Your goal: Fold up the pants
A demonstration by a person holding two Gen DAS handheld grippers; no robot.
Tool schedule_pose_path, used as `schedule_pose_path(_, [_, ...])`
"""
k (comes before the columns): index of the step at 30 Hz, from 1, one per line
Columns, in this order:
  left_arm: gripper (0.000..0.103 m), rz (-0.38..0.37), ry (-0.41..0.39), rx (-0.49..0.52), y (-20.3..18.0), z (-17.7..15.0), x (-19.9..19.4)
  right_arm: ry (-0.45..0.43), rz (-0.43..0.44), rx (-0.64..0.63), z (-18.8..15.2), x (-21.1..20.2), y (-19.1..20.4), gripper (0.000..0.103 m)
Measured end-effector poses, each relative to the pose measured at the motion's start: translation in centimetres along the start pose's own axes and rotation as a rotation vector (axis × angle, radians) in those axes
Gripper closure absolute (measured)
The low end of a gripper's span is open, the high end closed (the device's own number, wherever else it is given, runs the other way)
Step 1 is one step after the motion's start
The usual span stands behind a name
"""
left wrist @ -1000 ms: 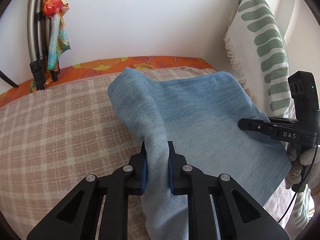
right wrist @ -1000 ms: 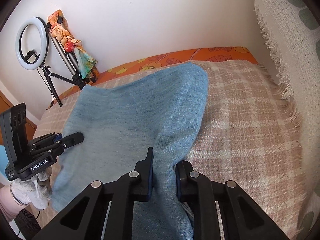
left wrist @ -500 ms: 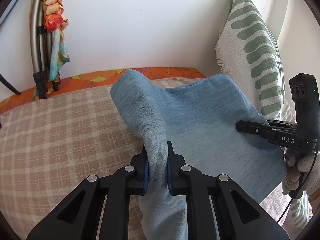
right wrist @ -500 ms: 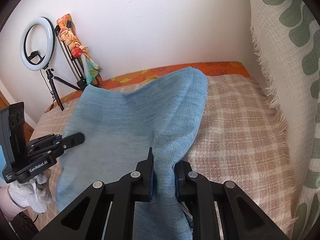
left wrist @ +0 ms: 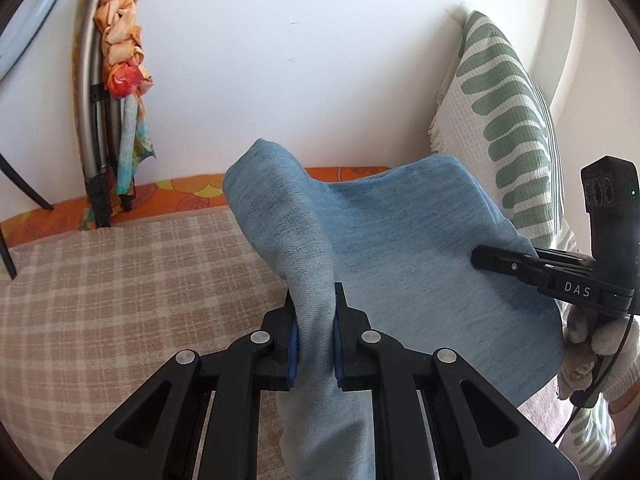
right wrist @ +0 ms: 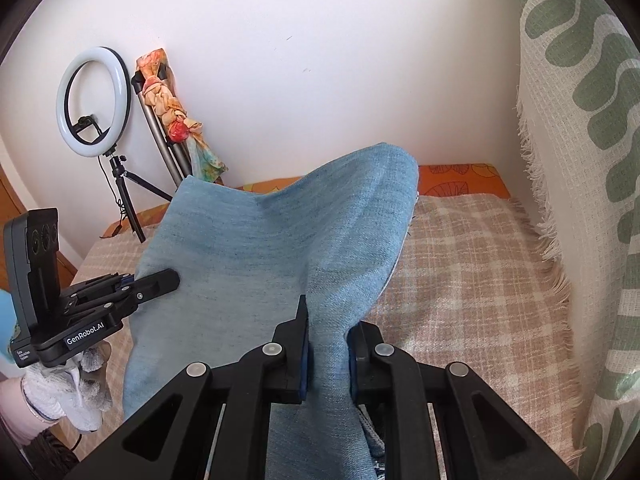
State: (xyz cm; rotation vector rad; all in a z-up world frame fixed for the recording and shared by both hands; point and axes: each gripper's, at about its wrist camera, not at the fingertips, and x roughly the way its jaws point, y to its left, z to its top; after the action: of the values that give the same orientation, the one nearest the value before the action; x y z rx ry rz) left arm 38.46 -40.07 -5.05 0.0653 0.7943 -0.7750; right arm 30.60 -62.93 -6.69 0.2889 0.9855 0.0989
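Now pale-blue pants sagging (soft denim), clamped by left claw, right claw.

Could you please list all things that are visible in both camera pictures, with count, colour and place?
pants: one, light blue denim, spread between both grippers above the bed
bed cover: one, beige and white check, under the pants
sheet: one, orange with flower pattern, far edge of the bed at the wall
throw: one, white with green leaf pattern and fringe, hanging at the right of the bed
ring light: one, white, on a black tripod, left by the wall
scarf: one, orange and multicolour, knotted on a grey stand beside the ring light
left gripper: black, shut on the pants
right gripper: black, shut on the pants
gloved hands: two, white gloves, each holding one gripper
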Motion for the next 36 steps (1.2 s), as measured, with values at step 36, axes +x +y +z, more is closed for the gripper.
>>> schedule_pose_path(36, [0.092, 0.164, 0.017, 0.023, 3.9, 8.9, 11.7, 0.002, -0.119, 0.002, 11.4, 13.9, -2.4, 0.092])
